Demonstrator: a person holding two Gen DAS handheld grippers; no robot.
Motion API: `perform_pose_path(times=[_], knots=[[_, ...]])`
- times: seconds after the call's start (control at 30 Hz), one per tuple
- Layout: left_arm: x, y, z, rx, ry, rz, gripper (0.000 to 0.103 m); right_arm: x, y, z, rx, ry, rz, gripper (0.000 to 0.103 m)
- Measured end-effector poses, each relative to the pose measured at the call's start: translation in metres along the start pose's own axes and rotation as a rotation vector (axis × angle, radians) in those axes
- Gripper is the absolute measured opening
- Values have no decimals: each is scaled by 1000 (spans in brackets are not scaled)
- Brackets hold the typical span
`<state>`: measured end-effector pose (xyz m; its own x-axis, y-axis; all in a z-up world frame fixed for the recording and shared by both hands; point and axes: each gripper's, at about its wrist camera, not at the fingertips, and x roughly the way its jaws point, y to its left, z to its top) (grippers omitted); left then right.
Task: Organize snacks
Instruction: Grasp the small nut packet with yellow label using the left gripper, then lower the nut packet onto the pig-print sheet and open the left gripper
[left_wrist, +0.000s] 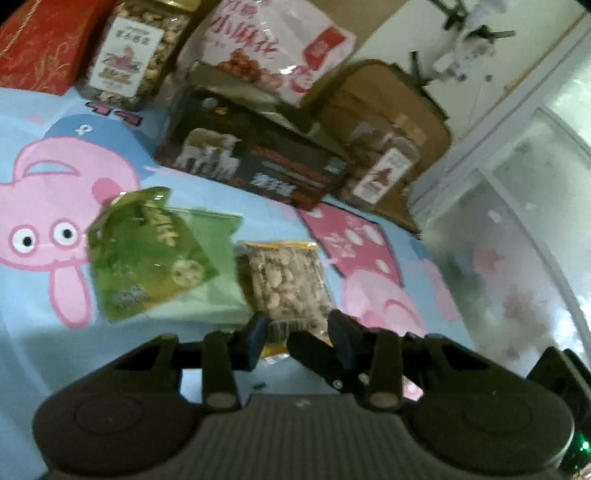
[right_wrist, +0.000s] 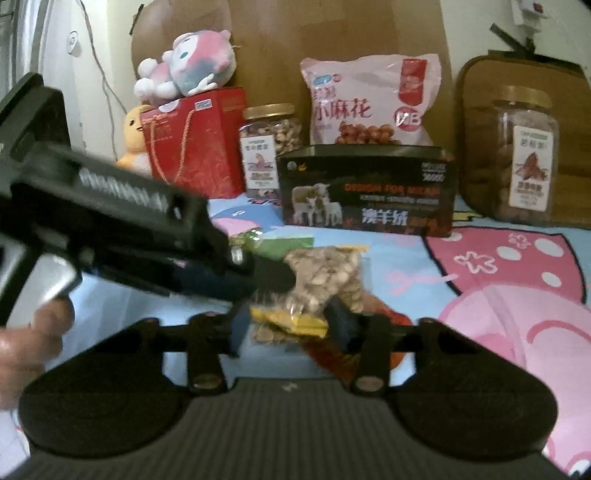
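A clear packet of nuts (left_wrist: 291, 280) with yellow ends lies on the blue cartoon sheet (left_wrist: 55, 350). My left gripper (left_wrist: 299, 332) is shut on its near end. In the right wrist view the nut packet (right_wrist: 325, 277) tilts upward. Its crumpled yellow end sits pinched in my right gripper (right_wrist: 290, 326). The left gripper (right_wrist: 269, 277) reaches in from the left and meets the packet's side. A green snack packet (left_wrist: 147, 251) lies flat to the left, and only the green packet's edge (right_wrist: 284, 242) shows behind the left gripper.
Along the back stand a black box with sheep (right_wrist: 369, 192), a pink snack bag (right_wrist: 369, 103), a nut jar (right_wrist: 271, 147), a red gift box (right_wrist: 195, 144) and a second jar (right_wrist: 524, 158). Plush toys (right_wrist: 188, 66) sit on the red box. A hand (right_wrist: 29, 332) holds the left gripper.
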<state>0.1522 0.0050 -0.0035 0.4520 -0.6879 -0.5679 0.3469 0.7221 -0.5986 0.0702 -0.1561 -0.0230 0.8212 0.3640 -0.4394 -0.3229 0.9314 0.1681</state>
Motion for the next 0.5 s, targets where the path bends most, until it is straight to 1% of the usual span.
perform_pose_path(times=[0.07, 0.1, 0.17, 0.23, 0.27, 0.33, 0.4, 0.5], knots=[[-3, -9, -3, 13, 0, -31, 36, -14, 2, 0, -13, -22, -11, 38], [-3, -13, -5, 20, 3, -43, 36, -21, 4, -1, -31, -37, -29, 37], [-2, -28, -10, 59, 8, -77, 36, -36, 9, -3, -68, -66, -75, 37], [4, -44, -15, 114, 18, -120, 36, -51, 12, -7, -96, -96, -138, 37], [8, -50, -17, 132, 34, -143, 36, -61, 11, -9, -101, -109, -175, 37], [23, -61, -23, 161, 92, -177, 36, -75, 8, -15, -91, -115, -238, 37], [39, -72, -29, 189, 157, -193, 36, -88, 0, -23, -48, -101, -292, 37], [59, -86, -44, 241, 228, -203, 36, -101, -10, -40, 25, -81, -360, 38]])
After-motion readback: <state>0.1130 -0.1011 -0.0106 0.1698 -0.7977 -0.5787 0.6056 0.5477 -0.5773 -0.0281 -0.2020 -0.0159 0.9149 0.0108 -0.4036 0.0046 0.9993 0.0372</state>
